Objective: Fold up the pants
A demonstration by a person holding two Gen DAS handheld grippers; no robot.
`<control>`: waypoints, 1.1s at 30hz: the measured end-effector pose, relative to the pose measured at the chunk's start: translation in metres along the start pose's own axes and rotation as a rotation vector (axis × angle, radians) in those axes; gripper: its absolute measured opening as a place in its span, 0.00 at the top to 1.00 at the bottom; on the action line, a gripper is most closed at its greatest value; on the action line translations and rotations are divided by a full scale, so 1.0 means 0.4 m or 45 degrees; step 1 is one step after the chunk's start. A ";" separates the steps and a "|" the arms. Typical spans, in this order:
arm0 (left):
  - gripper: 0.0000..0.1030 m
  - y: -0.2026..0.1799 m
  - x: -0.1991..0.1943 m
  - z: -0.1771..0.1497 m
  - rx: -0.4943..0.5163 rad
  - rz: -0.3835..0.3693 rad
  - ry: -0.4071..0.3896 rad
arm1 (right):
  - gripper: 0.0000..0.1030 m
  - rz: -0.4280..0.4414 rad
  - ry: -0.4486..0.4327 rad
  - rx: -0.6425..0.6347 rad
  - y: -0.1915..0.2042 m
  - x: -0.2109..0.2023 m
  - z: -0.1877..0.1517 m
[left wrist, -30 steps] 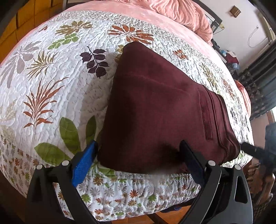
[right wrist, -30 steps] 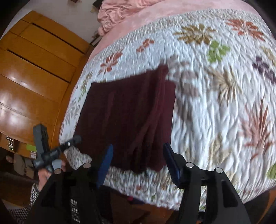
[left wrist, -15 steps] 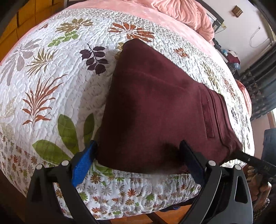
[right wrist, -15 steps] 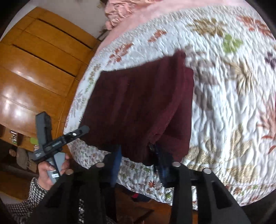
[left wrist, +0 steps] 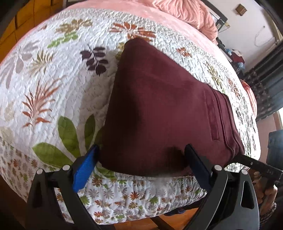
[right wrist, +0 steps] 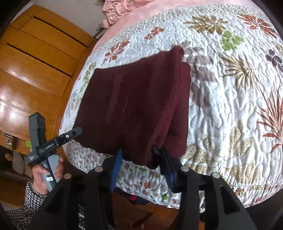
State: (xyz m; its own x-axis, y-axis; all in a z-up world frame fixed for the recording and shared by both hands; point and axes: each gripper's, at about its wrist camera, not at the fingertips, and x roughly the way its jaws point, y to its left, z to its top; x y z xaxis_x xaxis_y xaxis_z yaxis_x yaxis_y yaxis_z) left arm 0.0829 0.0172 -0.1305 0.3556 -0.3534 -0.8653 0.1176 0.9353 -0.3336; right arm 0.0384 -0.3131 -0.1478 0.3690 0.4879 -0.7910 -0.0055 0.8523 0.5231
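The dark maroon pants (left wrist: 164, 109) lie folded into a thick rectangle at the near edge of the quilted floral bed (left wrist: 53, 85). My left gripper (left wrist: 141, 159) is open, its blue pads either side of the pants' near edge without pinching. In the right wrist view the pants (right wrist: 134, 106) show with stacked layers at their right side. My right gripper (right wrist: 141, 155) is closed on the near corner of the pants, the cloth bunched between its pads. The left gripper (right wrist: 58, 139) also shows there, held in a hand at the left.
A pink blanket (left wrist: 187, 12) is heaped at the head of the bed. Wooden wardrobe doors (right wrist: 35, 70) stand beyond the bed's left side. Dark curtains (left wrist: 265, 85) and clutter are at the far right. The bed edge drops to a wooden floor (right wrist: 130, 212).
My right gripper has moved in onto the pants' near corner and closed on it. My left gripper has stayed open at the near edge, barely shifting.
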 end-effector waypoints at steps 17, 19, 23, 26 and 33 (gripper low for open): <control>0.07 -0.091 -0.081 0.017 0.153 0.012 -0.102 | 0.51 -0.040 -0.148 -0.142 0.108 -0.080 0.020; 0.07 -0.103 -0.081 0.017 0.177 0.020 -0.108 | 0.51 -0.057 -0.136 -0.154 0.124 -0.055 0.022; 0.07 -0.113 -0.054 0.012 0.203 0.034 -0.084 | 0.51 -0.080 -0.103 -0.161 0.129 -0.022 0.020; 0.07 -0.111 -0.037 0.005 0.209 0.048 -0.080 | 0.53 -0.111 -0.089 -0.152 0.120 -0.010 0.016; 0.07 -0.126 -0.009 -0.003 0.282 0.104 -0.078 | 0.54 -0.213 -0.058 -0.134 0.111 0.019 0.013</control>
State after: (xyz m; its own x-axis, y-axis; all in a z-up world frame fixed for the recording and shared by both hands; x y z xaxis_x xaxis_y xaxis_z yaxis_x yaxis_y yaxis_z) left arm 0.0745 -0.0285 -0.1110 0.4273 -0.2808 -0.8594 0.2842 0.9441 -0.1672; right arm 0.0456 -0.2724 -0.1288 0.4147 0.3305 -0.8478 -0.0367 0.9370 0.3473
